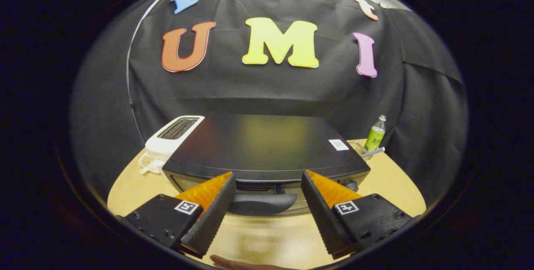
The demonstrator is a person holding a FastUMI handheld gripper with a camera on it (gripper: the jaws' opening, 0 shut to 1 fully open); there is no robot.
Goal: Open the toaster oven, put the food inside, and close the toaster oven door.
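Black and boxy, the toaster oven is parked in the middle of the worktop, front face turned toward the camera, which makes sense: the door has to be reached from this side. Its door handle (a dark curved bar across the front) is seen just ahead of the tongs, sitting right in the gap between the two fingertips. The tongs are spread wide and nothing is gripped; no contact with the handle can be made out. Lining up on the handle looks like the whole point of the pose, so the opening step is judged to be the one in hand, with the door looking closed as far as can be told.

No food can be picked out anywhere, so where it waits can't be said. A pale blurry shape at the near edge of the worktop, below the tongs, might be part of a hand, but that can't be settled.

Counted up: one toaster oven, one white slot toaster pushed off toward the far left corner (out of the way of the door swing, probably), one green bottle at the far right edge, and one small striped stick-like item lying beside the bottle. One white sticker is stuck on the oven's top. Two fingers on the tongs, each carrying a square marker tag.
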